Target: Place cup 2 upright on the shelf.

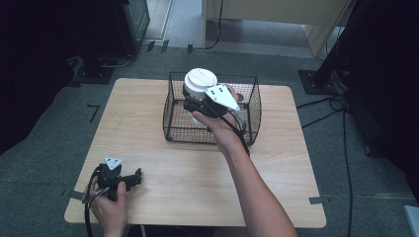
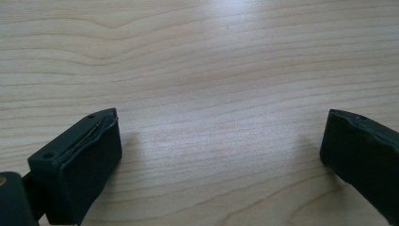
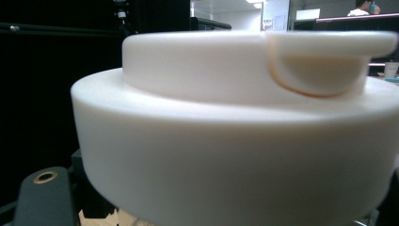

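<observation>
White lidded container [image 1: 200,84], round, stepped lid with a flip tab, clamped in right gripper [image 1: 197,106] above a black wire basket [image 1: 173,116]; grip taken below the lid, jaws closed tight on the body, lid upright and raised over the basket's rim. Seen at close range in the right gripper view as a broad white lid [image 3: 235,132] with an orange-edged tab recess at upper right; dark pad of one finger [image 3: 44,197] at the lower left corner, just beside the lid's underside. Grey three-cornered plate on top of right gripper, hand and forearm reaching in from the lower right across the basket's near wall. Basket: rectangular, open-topped, mesh sides, standing at the far middle of a pale wood surface [image 1: 163,173]. Left gripper [image 1: 129,178] resting low near the front left corner of the surface, well apart from the basket, held in the left hand [image 1: 109,207]; jaws spread wide, nothing between them, bare wood grain showing between the two black pads [image 2: 89,165] in the left gripper view. Grey carpeted floor [image 1: 49,128] around the surface, black cables trailing at right.
</observation>
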Demonstrator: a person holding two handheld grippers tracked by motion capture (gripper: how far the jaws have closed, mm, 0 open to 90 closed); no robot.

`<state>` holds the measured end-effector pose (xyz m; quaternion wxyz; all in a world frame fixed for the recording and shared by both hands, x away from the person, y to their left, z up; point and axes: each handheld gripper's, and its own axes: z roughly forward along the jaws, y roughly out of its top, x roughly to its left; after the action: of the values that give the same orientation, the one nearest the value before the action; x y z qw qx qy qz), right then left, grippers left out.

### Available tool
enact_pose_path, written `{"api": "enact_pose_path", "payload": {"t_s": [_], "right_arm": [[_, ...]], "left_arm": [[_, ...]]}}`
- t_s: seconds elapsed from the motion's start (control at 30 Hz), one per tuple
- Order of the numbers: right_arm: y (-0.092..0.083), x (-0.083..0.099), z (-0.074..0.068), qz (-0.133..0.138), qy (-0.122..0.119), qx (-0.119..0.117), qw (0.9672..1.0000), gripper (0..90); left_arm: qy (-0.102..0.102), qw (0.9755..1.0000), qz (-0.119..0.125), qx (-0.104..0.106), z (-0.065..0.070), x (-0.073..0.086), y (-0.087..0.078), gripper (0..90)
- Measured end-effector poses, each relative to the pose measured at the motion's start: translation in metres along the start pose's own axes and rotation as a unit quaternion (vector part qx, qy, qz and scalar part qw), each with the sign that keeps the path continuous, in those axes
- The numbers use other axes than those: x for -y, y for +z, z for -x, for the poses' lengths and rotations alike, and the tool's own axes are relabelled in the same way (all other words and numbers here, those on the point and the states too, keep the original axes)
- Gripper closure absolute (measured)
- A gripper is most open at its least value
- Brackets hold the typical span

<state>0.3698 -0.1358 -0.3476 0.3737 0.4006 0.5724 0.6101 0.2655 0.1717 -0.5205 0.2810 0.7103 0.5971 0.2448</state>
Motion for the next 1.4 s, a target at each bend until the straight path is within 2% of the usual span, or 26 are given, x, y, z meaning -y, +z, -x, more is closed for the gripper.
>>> {"api": "enact_pose_path", "payload": {"t_s": [0.2,0.37,0.77,0.87,0.97,1.17,1.3,1.4], "right_arm": [[0.012,0.012,0.001,-0.006,-0.001,0.01,0.9999,15.9],[0.02,0.02,0.002,-0.002,-0.005,0.008,1.0,15.9],[0.04,0.038,0.0,-0.019,-0.006,0.025,0.9995,15.9],[0.045,0.041,0.001,-0.023,-0.002,0.022,0.9995,15.9],[0.049,0.046,0.001,-0.027,-0.011,0.018,0.9994,15.9],[0.057,0.052,0.003,-0.039,-0.015,0.022,0.9989,16.0],[0.064,0.055,0.006,-0.058,-0.004,0.007,0.9983,15.9],[0.069,0.056,0.005,-0.056,-0.014,0.005,0.9983,16.0]], "left_arm": [[0.0,1.0,0.0,0.0,0.0,0.0,0.0,0.0],[0.0,1.0,0.0,0.0,0.0,0.0,0.0,0.0],[0.0,1.0,0.0,0.0,0.0,0.0,0.0,0.0],[0.0,1.0,0.0,0.0,0.0,0.0,0.0,0.0],[0.0,1.0,0.0,0.0,0.0,0.0,0.0,0.0],[0.0,1.0,0.0,0.0,0.0,0.0,0.0,0.0],[0.0,1.0,0.0,0.0,0.0,0.0,0.0,0.0],[0.0,1.0,0.0,0.0,0.0,0.0,0.0,0.0]]}}
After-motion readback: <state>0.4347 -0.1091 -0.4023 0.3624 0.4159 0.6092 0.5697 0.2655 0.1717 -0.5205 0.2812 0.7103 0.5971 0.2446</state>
